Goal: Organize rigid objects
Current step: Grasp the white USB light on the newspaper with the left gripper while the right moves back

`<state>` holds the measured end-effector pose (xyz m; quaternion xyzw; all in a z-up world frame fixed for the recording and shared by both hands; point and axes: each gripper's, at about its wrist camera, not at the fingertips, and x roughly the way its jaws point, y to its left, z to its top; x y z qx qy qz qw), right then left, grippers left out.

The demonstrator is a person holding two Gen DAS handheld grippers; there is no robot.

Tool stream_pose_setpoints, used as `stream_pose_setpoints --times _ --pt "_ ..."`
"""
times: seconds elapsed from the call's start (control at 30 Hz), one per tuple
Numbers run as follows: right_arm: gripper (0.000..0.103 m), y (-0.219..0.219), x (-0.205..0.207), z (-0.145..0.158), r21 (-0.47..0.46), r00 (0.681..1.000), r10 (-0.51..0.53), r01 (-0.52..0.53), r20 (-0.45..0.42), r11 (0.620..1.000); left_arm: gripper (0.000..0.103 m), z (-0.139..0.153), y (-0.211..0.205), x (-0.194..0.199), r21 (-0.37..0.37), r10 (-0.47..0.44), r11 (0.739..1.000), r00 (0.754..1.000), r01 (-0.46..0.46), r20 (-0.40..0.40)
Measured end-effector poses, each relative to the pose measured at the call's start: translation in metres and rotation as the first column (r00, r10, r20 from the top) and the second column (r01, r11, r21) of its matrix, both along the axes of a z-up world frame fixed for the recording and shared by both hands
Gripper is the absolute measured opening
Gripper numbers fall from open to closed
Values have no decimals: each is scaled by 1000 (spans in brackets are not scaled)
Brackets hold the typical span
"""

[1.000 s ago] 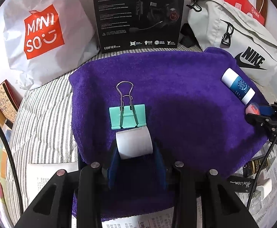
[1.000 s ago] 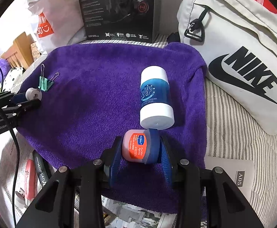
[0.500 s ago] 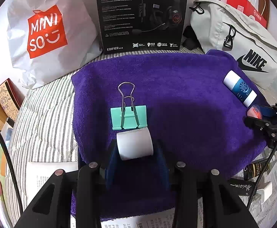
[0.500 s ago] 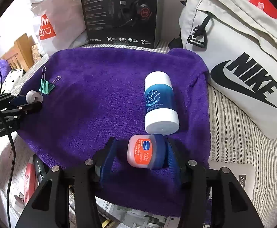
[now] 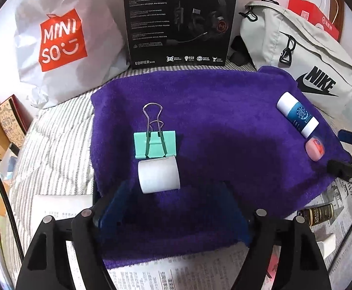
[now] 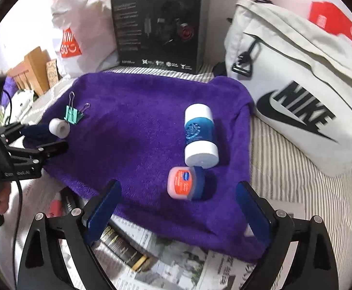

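Observation:
On the purple towel (image 5: 224,111) a white tape roll (image 5: 159,177) lies next to a mint binder clip (image 5: 154,145). My left gripper (image 5: 173,205) is opening; its blue pads stand wide of the roll and do not touch it. At the towel's right side a blue-and-white tube (image 6: 200,136) lies beside a pink jar with a blue lid (image 6: 185,183). My right gripper (image 6: 178,207) is opening too, with the jar free on the towel just ahead of its spread fingers. The left gripper (image 6: 45,137) also shows in the right wrist view, near the roll (image 6: 59,126).
A white Miniso bag (image 5: 60,43), a black headset box (image 5: 180,19) and a grey Nike bag (image 5: 304,55) line the back. Newspaper (image 6: 176,261) and a small dark bottle (image 5: 317,213) lie by the towel's near edge. Striped bedding (image 5: 55,145) is to the left.
Both grippers have gone from shut to wide apart, letting go of the tape roll and the pink jar. The right gripper has drawn back and up a little.

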<state>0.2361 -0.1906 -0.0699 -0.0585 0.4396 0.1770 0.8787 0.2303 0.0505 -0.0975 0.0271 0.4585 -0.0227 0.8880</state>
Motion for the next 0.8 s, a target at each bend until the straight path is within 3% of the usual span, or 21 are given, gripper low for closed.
stream_pose_setpoints --times 0.27,0.53,0.8 --pt "95 -33 -20 29 103 999 -45 46 -9 994 77 24 7 -19 52 25 998 999 -27 22" --pt "95 -46 -53 34 17 999 -33 33 3 999 77 43 13 -55 -12 52 999 998 -52 17" --pt "95 -46 -82 30 36 1000 -22 23 -18 999 77 44 -20 -94 -24 -28 999 1000 28 0"
